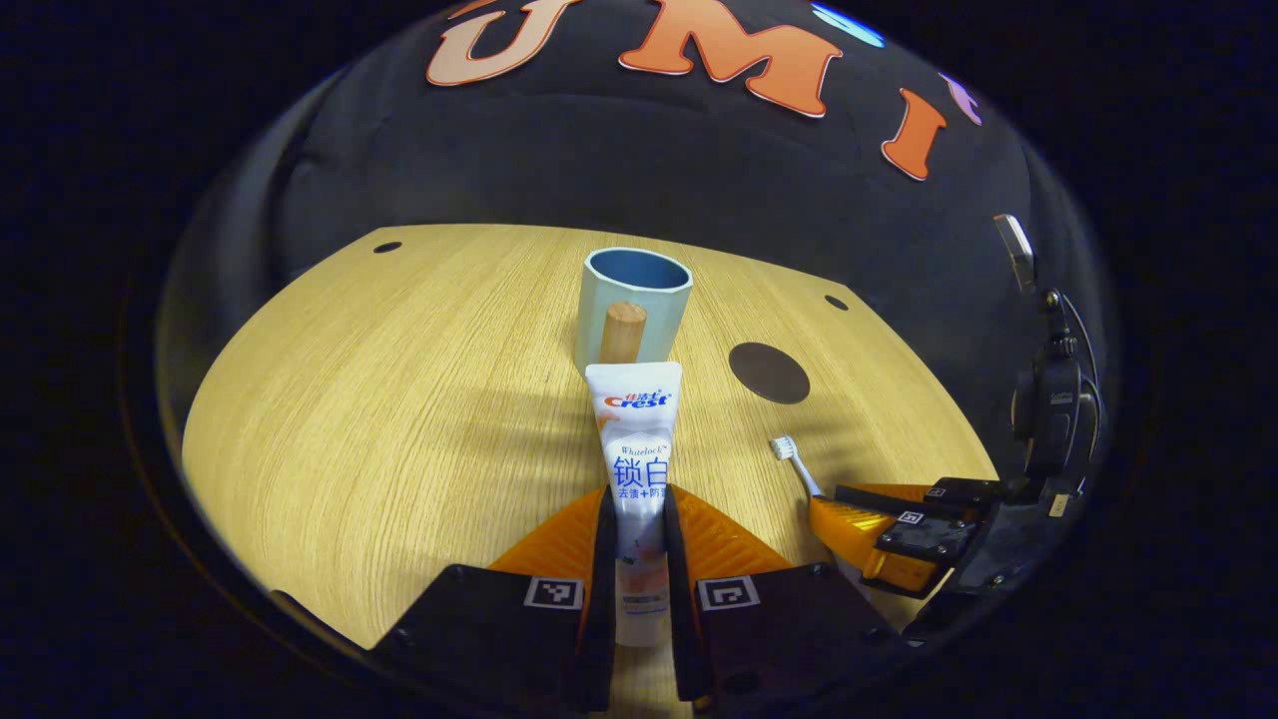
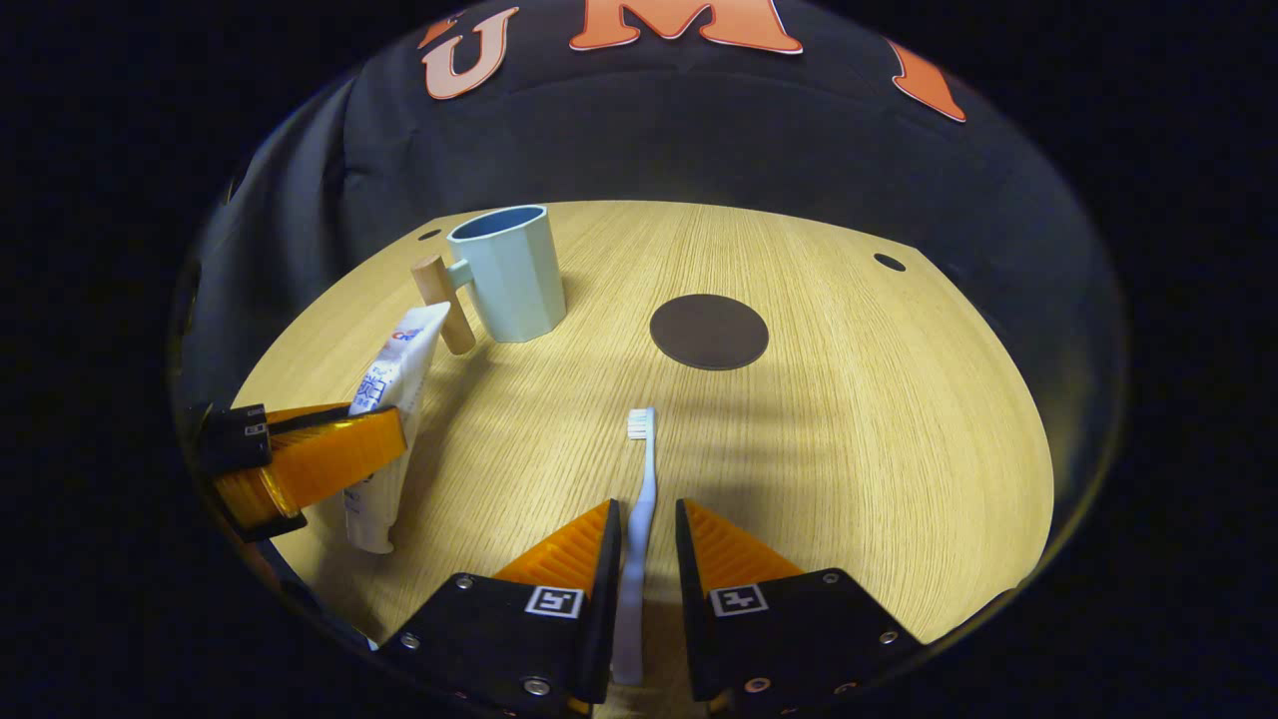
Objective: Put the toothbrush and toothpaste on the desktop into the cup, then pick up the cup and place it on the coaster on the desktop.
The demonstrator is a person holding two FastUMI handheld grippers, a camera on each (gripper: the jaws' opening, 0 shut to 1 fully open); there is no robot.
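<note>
In the left gripper view, the left gripper [image 1: 636, 519] has its ribbed orange fingers closed to a narrow slot against both sides of a white soft plastic toothpaste tube [image 1: 636, 469], which stands up between them with its flat crimped end toward the pale blue faceted cup [image 1: 632, 305]. The cup's round light wooden peg handle [image 1: 622, 333] faces this gripper, just behind the tube's top edge. In the right gripper view the tube leans tilted, its cap end near the desktop.

The right gripper [image 2: 647, 544] has its fingers drawn close on either side of a slim white toothbrush [image 2: 641, 499]; whether both press it cannot be told. The brush runs straight ahead, bristled head pointing toward the flat round dark brown coaster [image 2: 709, 332], well apart from it.

The cup stands upright on the light wood-grain desktop [image 2: 849, 429], open mouth up, to the left of the coaster in the right gripper view, with bare wood between them. Small dark holes dot the desktop's far edge.
</note>
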